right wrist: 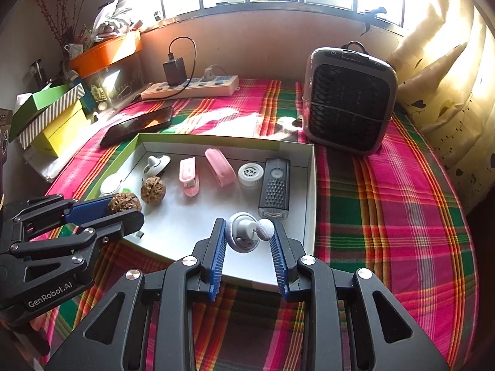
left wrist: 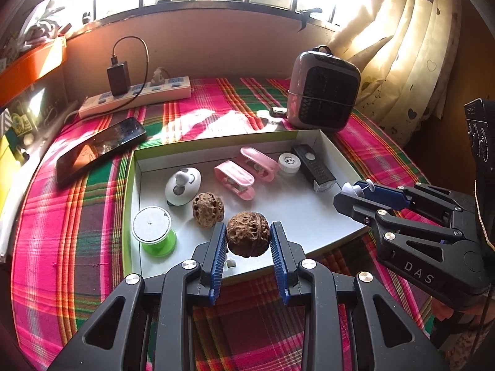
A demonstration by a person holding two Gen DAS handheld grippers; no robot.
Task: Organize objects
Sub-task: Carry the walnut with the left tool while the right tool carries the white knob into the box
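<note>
Right now my left gripper (left wrist: 247, 241) has its jaws closed on a walnut (left wrist: 247, 233), held over the near edge of the white tray (left wrist: 309, 213). It looks hard, light, knobbly; gripping across its widest part seems safest. My right gripper (right wrist: 249, 236) pinches a small grey knobbed gadget (right wrist: 244, 235) above the tray. Inside lie a second walnut (left wrist: 208, 207), two pink clips (left wrist: 235, 180), a black remote (left wrist: 314, 167), a thread spool (left wrist: 153, 232).
</note>
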